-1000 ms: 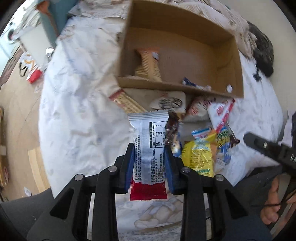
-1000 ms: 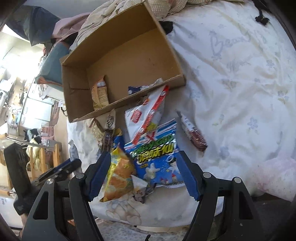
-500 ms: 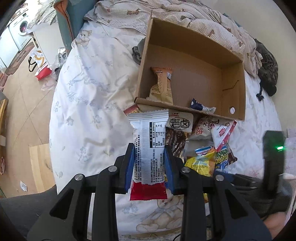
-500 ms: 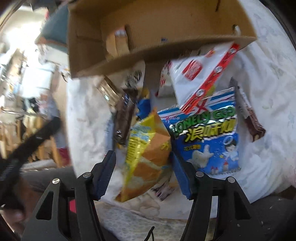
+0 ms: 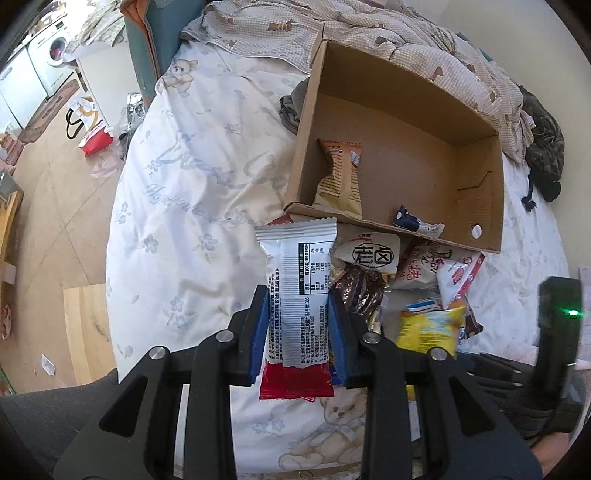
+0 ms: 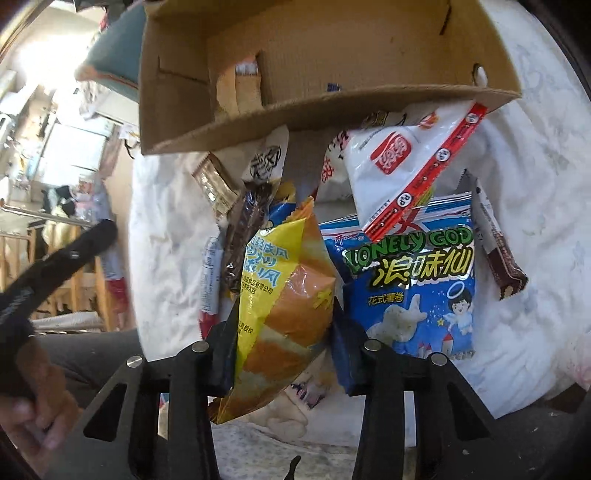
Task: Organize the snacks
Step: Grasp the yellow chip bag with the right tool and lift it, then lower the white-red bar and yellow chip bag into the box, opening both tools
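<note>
My left gripper (image 5: 298,317) is shut on a silver-and-red snack packet (image 5: 298,291), held above the bed short of the cardboard box (image 5: 480,218). The box holds an orange-tan packet (image 5: 341,173) and a small blue-white packet (image 5: 417,223). My right gripper (image 6: 284,332) is shut on a yellow-orange snack bag (image 6: 284,295), lifted over the snack pile. The pile holds a blue Lonely God bag (image 6: 410,280), a white-red bag (image 6: 406,158) and a brown bar (image 6: 498,254). The box (image 6: 332,107) lies just beyond.
The bed has a white floral sheet (image 5: 192,192), with a checked blanket (image 5: 369,33) behind the box. The wooden floor (image 5: 48,206) lies left of the bed, with a red bag (image 5: 94,140) on it. The right gripper's body (image 5: 557,332) shows at the right.
My right gripper has moved in over the pile, closed on the yellow-orange bag and lifted it. My left gripper has pulled back and up with its packet, so the box looks farther away.
</note>
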Available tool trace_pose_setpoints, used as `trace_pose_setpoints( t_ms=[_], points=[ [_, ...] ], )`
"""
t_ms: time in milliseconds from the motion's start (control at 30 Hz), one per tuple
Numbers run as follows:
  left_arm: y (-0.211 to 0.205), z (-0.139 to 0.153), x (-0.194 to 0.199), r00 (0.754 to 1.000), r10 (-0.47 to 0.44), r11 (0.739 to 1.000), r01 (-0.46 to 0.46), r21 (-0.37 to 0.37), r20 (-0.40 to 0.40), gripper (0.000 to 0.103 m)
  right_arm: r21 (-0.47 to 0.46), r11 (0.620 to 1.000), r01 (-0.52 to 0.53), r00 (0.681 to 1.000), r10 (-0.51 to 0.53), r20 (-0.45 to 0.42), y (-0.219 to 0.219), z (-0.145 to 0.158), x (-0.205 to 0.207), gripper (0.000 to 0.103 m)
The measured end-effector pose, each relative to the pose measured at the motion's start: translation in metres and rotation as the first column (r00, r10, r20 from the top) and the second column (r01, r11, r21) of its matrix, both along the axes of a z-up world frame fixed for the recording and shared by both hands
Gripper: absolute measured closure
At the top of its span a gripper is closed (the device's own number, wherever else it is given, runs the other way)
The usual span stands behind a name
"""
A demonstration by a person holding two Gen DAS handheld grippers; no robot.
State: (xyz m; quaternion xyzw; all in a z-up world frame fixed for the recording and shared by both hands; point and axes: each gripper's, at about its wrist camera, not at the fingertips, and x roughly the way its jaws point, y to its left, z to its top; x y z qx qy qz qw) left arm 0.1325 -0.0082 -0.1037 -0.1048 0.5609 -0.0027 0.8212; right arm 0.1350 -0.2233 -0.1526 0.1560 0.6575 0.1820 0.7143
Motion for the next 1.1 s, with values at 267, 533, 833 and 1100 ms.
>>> trace_pose_setpoints(
  t_ms=[267,533,833,1100],
  points=[
    [-0.002,-0.001,0.000,1.000,0.001,1.000,-0.001,0.007,0.003,0.076,0.181,0.983,0.045,0.988,-0.071,0.139,-0.034,0.043,-0.015,0.060],
    [-0.006,0.001,-0.002,1.000,0.002,1.000,-0.003,0.029,0.026,0.076,0.271,0.959,0.078,0.962,-0.144,0.232,-0.049,0.068,-0.024,0.060],
    [0.001,0.015,-0.007,0.995,0.021,0.997,-0.028,0.066,0.094,0.076,0.312,0.947,0.079,0.929,-0.184,0.321,-0.047,0.088,-0.018,0.060],
    [-0.006,0.053,0.022,0.990,-0.033,0.999,0.029,0.031,0.140,0.076,0.266,0.957,0.119,0.864,-0.232,0.448,-0.070,0.120,0.011,0.060]
  ],
)
